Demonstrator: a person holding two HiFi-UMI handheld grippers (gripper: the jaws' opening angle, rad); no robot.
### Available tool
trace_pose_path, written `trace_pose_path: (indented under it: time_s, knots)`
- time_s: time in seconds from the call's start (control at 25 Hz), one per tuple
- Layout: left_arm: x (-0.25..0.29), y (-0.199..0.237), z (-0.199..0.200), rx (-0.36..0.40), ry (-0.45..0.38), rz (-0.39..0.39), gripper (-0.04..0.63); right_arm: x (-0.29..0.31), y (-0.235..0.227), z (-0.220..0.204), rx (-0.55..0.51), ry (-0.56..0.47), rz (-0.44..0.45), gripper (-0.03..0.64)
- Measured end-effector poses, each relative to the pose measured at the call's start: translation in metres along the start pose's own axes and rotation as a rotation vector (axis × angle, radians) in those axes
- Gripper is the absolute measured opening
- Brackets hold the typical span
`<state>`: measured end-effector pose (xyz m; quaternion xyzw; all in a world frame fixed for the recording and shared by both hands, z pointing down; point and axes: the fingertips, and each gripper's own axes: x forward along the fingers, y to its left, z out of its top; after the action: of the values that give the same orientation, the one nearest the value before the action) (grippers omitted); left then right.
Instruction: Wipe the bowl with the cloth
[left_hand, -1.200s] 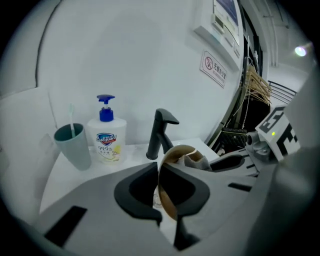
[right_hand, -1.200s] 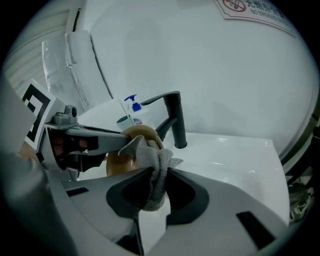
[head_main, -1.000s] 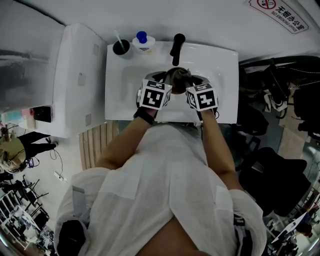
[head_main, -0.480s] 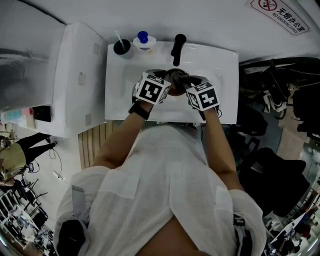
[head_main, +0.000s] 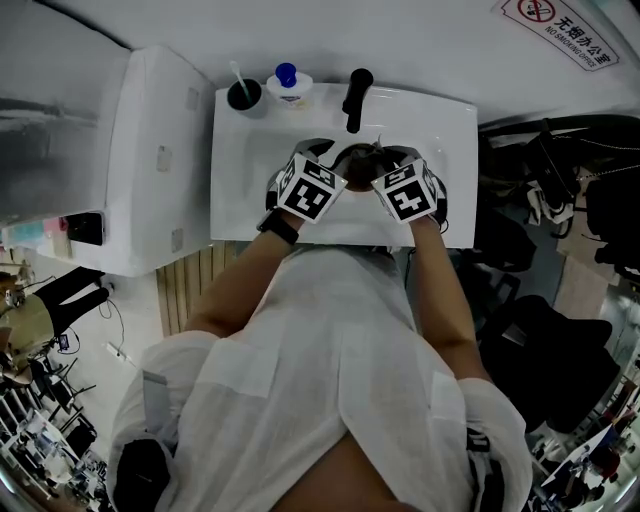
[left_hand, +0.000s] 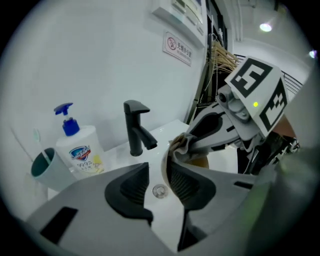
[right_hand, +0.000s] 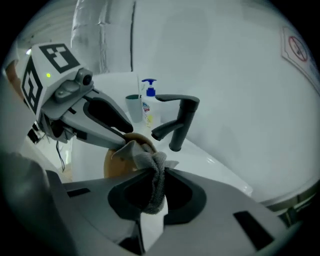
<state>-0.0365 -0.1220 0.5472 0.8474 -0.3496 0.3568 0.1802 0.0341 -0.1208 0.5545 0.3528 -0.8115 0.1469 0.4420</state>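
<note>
i count two grippers, one bowl, one cloth, one black tap (head_main: 352, 95), one soap bottle (head_main: 287, 85) with a blue pump, one green cup (head_main: 242, 94) with a thin stick in it, and one sign (head_main: 568, 28) on the wall.

all of it is at a white sink (head_main: 240, 180) set against a white wall (head_main: 350, 35). the soap bottle and the cup stand at the back left corner of the sink, and the tap is in the middle at the back. a big white box (head_main: 150, 150) stands just beside the sink on the left, and dark stuff fills the room on the right (i can't tell what it all is).

my left gripper (left_hand: 156, 182) and my right gripper (right_hand: 152, 192) are both over the sink, near each other, tips pointing in and down. the brown bowl (right_hand: 112, 161) is tipped up on its side between them. my left gripper's jaws have just been opening and now stand apart. the thin rim of the bowl is between them, right by one pad, and the other pad is clear of it. my right gripper's jaws have just been closing and now pinch the grey cloth (right_hand: 152, 172) tight. the cloth bunches up out of the jaws and lies against the rim of the bowl, just in front of my right gripper.
</note>
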Motion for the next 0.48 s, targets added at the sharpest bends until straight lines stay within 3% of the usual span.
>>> trace_pose_path:
  time_s: [0.12, 0.24, 0.48]
  knots:
    - [-0.004, -0.01, 0.01, 0.049, -0.012, -0.043, 0.126, -0.002, -0.006, 0.001, -0.131, 0.045, -0.051, 0.061]
    - [-0.006, -0.012, 0.019, 0.118, -0.002, -0.037, 0.045, -0.003, -0.002, 0.003, -0.203, 0.052, -0.054, 0.061]
    - [-0.002, -0.022, 0.018, 0.324, 0.075, -0.059, 0.035, -0.001, 0.003, 0.0, -0.325, 0.095, -0.059, 0.061]
